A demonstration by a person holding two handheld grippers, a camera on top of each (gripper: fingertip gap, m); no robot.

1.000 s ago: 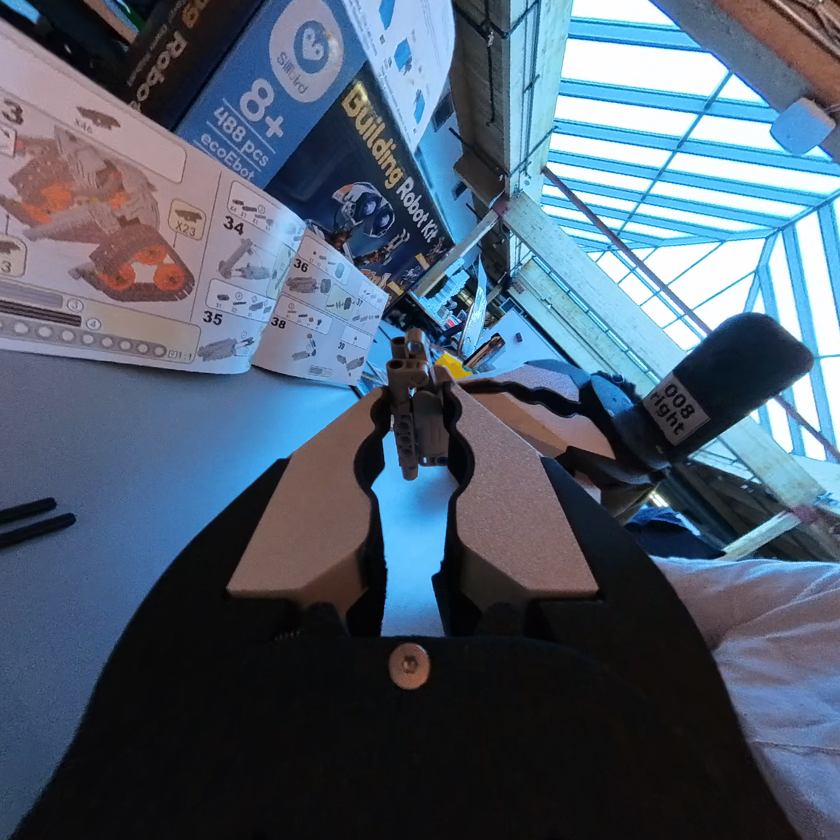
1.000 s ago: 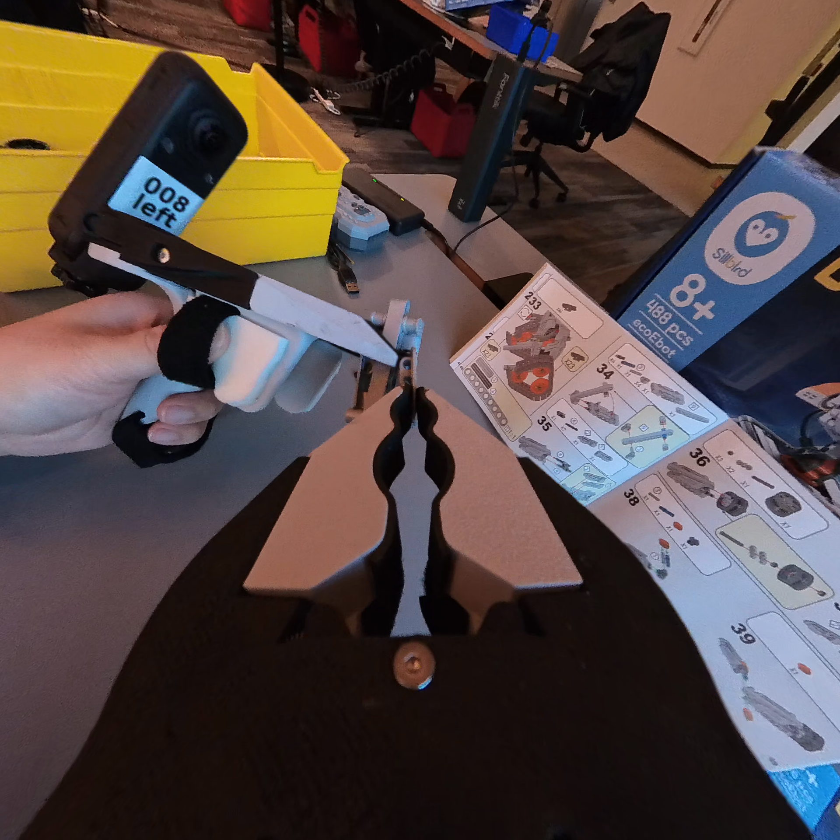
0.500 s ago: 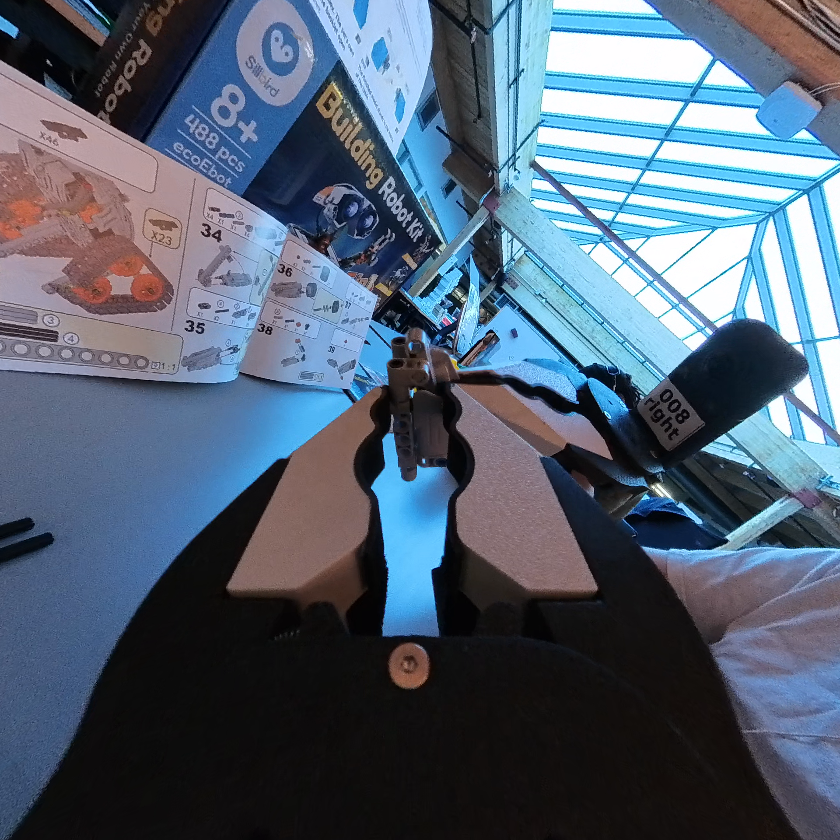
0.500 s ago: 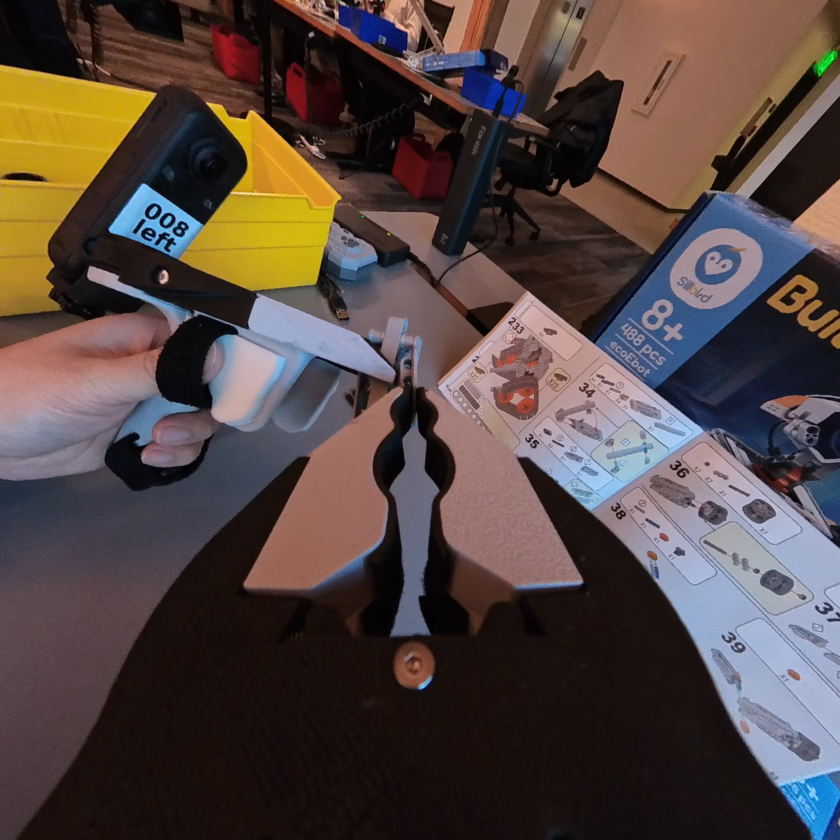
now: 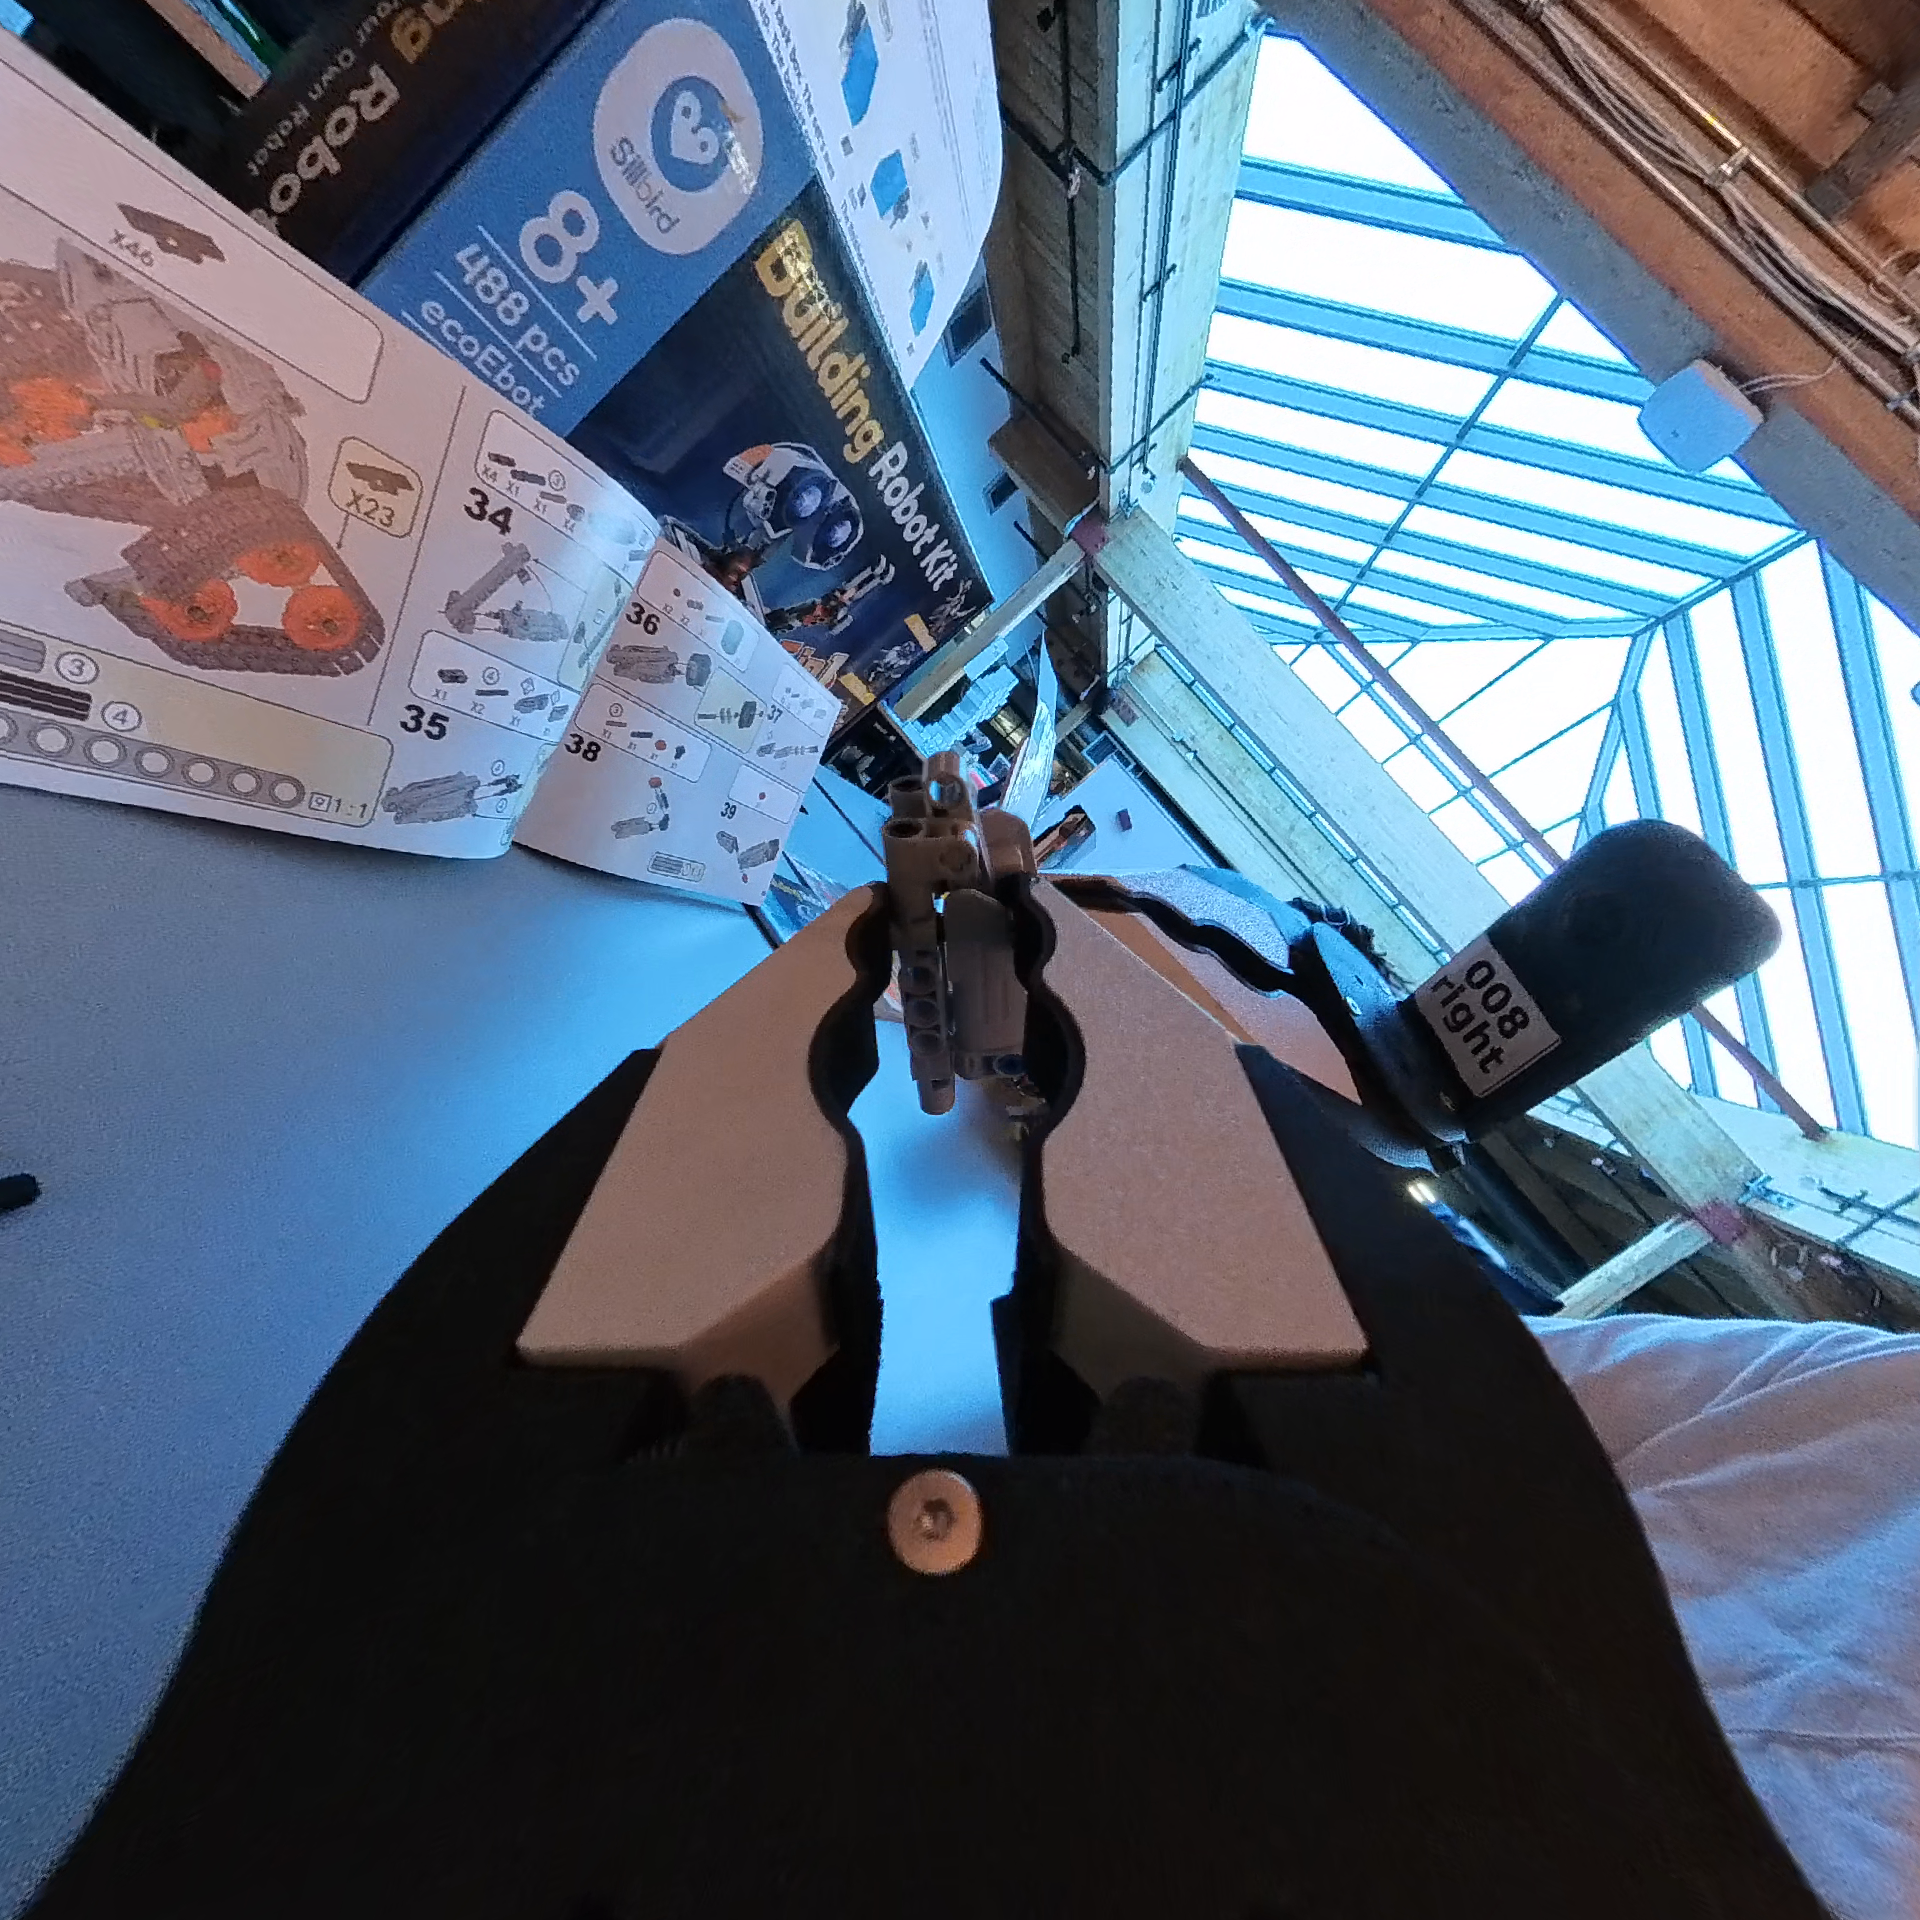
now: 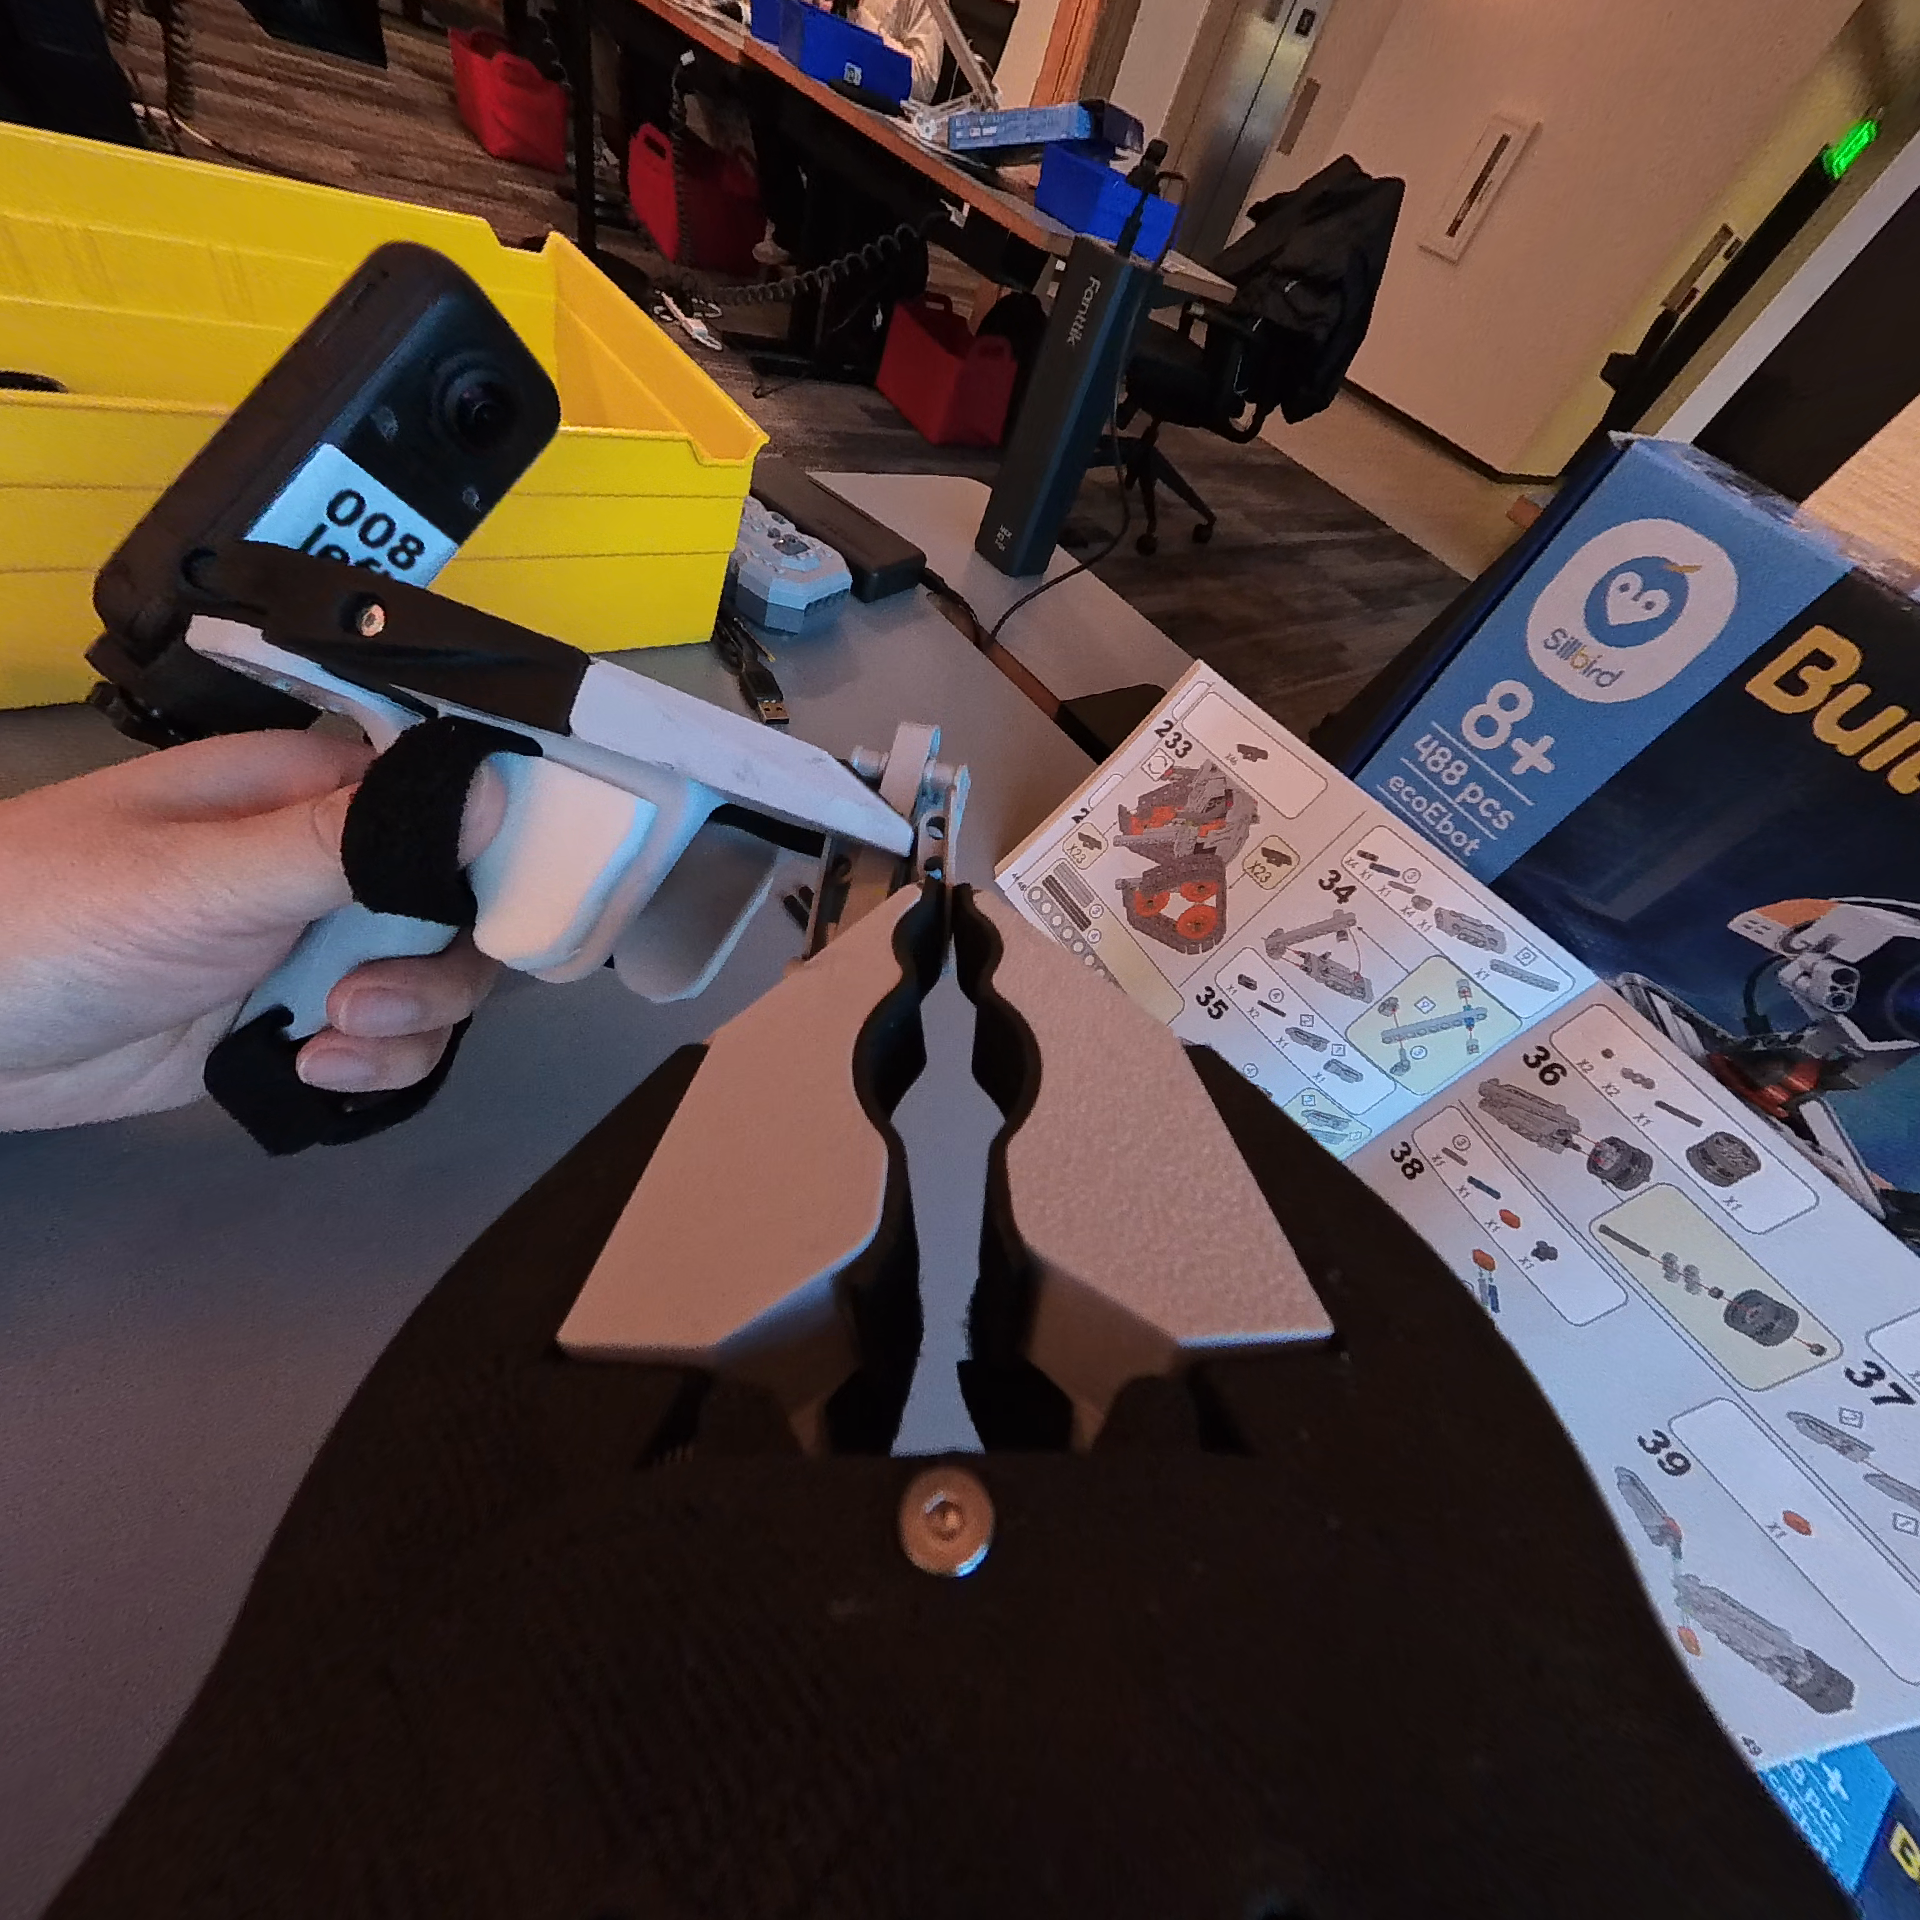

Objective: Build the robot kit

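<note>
The left tool (image 5: 961, 940) is clamped on a small grey brick assembly (image 5: 951, 935), a holed beam with a lighter grey block beside it, held up off the grey tabletop (image 5: 312, 1091). The right tool (image 6: 940, 899) is seen with its tips pinched nearly together right at the lower end of that same assembly (image 6: 920, 800); whether a part is actually nipped between them can't be told from these views. In the right wrist view the left tool is gripped by a bare hand (image 6: 156, 914), a black strap looped over one finger.

Just beyond the tools, an open instruction booklet (image 6: 1455, 1091) is spread flat on the tabletop, and a blue-and-black robot kit box (image 6: 1621, 707) is stood behind it. A yellow plastic bin (image 6: 582, 436) is parked at the far left, with a small grey battery box (image 6: 795, 577) and a black cable lying beside it.
</note>
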